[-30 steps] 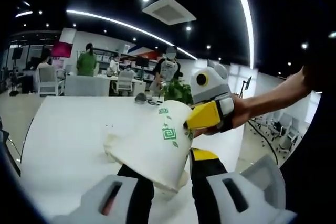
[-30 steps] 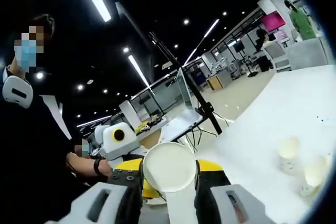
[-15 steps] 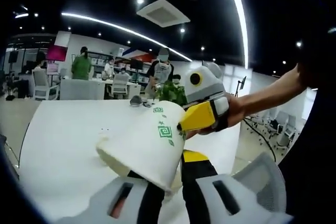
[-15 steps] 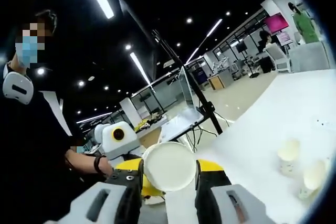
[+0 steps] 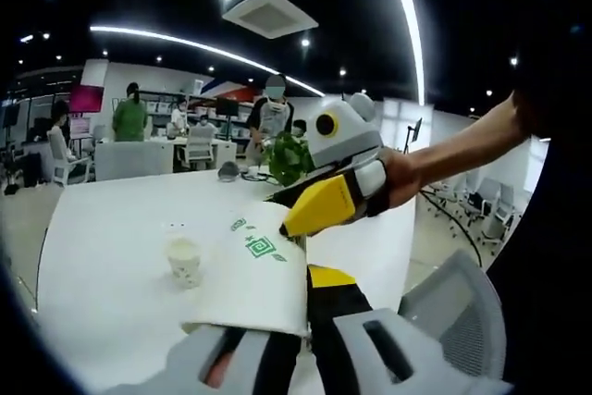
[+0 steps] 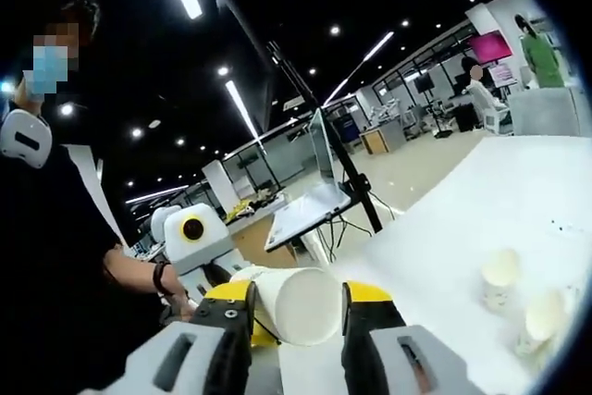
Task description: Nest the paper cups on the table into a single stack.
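My left gripper (image 5: 291, 323) is shut on a white paper cup (image 5: 254, 270) with green print, its wide rim nearest the camera. My right gripper (image 5: 314, 210) reaches in from the right, its yellow jaw against the cup's far end. In the right gripper view, my right gripper (image 6: 298, 321) is shut on a white cup (image 6: 305, 291) lying sideways, pointing toward my left gripper (image 6: 215, 273). I cannot tell whether the held cups are nested. One loose cup (image 5: 185, 261) stands on the white table (image 5: 102, 238). Two loose cups (image 6: 499, 275) (image 6: 541, 316) stand at the right.
The white table (image 6: 462, 201) stretches away under both grippers. A potted plant (image 5: 287, 156) and small items sit at its far edge. A person's bare forearm (image 5: 453, 150) holds the right gripper. Several people and office desks fill the room behind.
The cup in my left gripper has tipped flatter, uncovering a loose cup on the table. In the right gripper view the held cup has turned from round-face-on to sideways.
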### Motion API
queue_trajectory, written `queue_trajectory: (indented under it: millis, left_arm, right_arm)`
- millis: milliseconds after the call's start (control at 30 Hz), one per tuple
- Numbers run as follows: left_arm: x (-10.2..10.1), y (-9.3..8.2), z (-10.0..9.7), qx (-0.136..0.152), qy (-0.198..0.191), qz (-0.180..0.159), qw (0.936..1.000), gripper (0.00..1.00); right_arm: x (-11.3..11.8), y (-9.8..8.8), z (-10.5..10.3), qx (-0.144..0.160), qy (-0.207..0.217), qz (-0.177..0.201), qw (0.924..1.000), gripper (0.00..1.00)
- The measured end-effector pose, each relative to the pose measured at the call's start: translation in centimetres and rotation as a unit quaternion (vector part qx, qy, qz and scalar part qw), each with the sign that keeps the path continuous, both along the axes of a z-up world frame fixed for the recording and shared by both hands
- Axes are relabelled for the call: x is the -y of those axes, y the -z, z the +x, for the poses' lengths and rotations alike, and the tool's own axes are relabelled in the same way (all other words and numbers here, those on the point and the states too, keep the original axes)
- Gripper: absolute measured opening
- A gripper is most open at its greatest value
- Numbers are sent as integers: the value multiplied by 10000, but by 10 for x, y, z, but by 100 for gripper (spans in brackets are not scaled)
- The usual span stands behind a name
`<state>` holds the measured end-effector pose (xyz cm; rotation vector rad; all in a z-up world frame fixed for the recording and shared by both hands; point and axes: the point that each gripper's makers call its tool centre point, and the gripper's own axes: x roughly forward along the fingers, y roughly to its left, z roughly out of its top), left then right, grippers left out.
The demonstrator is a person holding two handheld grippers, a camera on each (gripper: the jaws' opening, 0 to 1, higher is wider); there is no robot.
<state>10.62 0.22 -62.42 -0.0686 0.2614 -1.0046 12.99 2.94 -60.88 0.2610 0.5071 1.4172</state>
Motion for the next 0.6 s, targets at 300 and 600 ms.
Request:
queue_trajectory:
  millis: [300,600]
  left_arm:
    - [-5,6,0,-72,4,99,9999,0]
    - [-13,15,3,-121,-87,345,9993,0]
  right_arm:
    - [-3,5,-2,40,37,-108,9999,34]
    - [8,7,1,98,257,-229,9994,22]
